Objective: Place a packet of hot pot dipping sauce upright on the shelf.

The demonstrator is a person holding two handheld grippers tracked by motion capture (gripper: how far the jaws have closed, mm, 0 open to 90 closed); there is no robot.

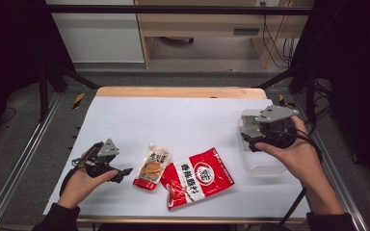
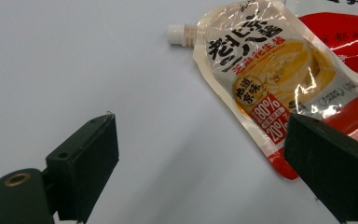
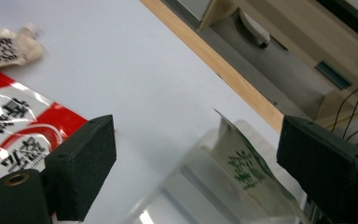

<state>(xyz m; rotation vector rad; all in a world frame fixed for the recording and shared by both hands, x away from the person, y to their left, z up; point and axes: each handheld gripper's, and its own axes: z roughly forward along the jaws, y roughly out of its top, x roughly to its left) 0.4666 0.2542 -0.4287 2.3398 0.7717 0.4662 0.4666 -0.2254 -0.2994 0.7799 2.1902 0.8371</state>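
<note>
A spout pouch with a white cap and orange print lies on the white table cover, and a red and white snack bag lies just right of it. My left gripper is open just left of the pouch, low over the table. In the left gripper view the pouch lies ahead, its lower corner by the right jaw, with nothing between the jaws of the left gripper. My right gripper is open above a clear plastic container. In the right gripper view a packet with green writing stands in the container.
The white cover spans the table, with a wooden edge at the far side. In the right gripper view the red bag and the pouch lie at the left. Black frame posts stand at both sides.
</note>
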